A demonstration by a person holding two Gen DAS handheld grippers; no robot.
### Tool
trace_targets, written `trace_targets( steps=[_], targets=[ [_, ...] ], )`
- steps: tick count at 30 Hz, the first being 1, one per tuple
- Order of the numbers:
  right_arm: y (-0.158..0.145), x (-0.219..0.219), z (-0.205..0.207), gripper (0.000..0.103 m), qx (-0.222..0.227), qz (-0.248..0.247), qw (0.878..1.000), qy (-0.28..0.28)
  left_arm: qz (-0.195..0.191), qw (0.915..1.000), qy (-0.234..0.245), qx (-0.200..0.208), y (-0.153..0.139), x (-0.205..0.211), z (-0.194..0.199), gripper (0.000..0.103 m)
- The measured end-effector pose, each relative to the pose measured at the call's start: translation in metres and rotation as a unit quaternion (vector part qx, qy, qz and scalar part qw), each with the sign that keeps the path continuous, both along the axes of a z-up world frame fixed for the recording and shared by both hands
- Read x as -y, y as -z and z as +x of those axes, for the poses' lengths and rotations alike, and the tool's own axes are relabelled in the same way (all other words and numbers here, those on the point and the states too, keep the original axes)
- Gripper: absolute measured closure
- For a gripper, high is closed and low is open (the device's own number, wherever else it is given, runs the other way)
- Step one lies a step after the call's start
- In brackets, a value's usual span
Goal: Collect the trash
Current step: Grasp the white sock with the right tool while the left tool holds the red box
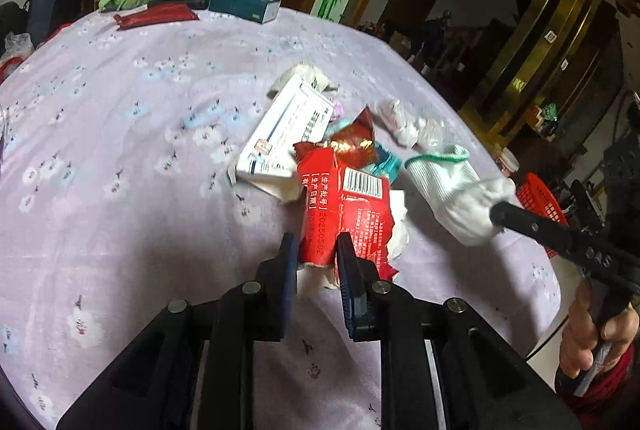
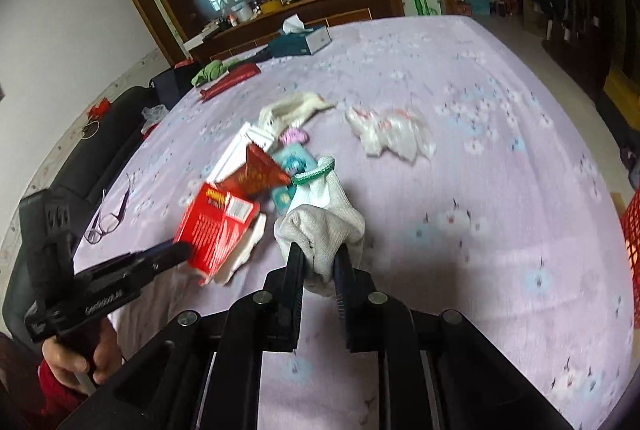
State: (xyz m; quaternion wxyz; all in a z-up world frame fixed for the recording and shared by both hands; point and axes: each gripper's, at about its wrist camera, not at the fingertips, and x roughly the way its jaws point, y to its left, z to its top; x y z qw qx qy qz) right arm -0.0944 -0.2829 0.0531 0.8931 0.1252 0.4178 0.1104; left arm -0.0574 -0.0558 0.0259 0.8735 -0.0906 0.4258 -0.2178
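Two-handed pick-up from the trash pile near the table's right edge.

The left gripper is clamped on the lower end of the red snack wrapper, holding it up from the purple cloth of the table, probably so it comes free of the white carton and crumpled tissue beneath. The right gripper is closed on the bunched end of a white glove (green cuff trailing toward the pile), so each hand carries one item. The red basket beyond the right edge is the likely destination. A crumpled plastic bag lies apart, uncollected.
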Motion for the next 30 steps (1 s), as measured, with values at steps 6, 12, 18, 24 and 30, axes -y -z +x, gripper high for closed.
trace_targets(
  steps=[6,12,18,24,30],
  targets=[
    [0.006,0.002,-0.005,0.088,-0.003,0.001,1.000,0.005,0.015,0.9999,0.000,-0.005,0.003,0.013,0.010,0.067],
    [0.010,0.003,-0.010,0.088,-0.005,0.003,1.000,0.006,0.020,0.9998,-0.003,-0.007,0.009,0.022,0.017,0.078],
    [0.004,0.006,-0.019,0.088,0.014,-0.012,1.000,0.018,0.032,0.9990,-0.006,0.032,-0.006,0.031,-0.001,0.088],
    [-0.003,0.006,-0.031,0.088,0.038,-0.034,0.998,0.037,0.046,0.9954,-0.002,0.084,-0.027,0.046,-0.021,0.088],
    [-0.008,0.013,-0.040,0.088,0.045,-0.031,0.997,0.051,0.061,0.9927,0.011,0.104,-0.033,0.063,-0.033,0.088]
  ],
)
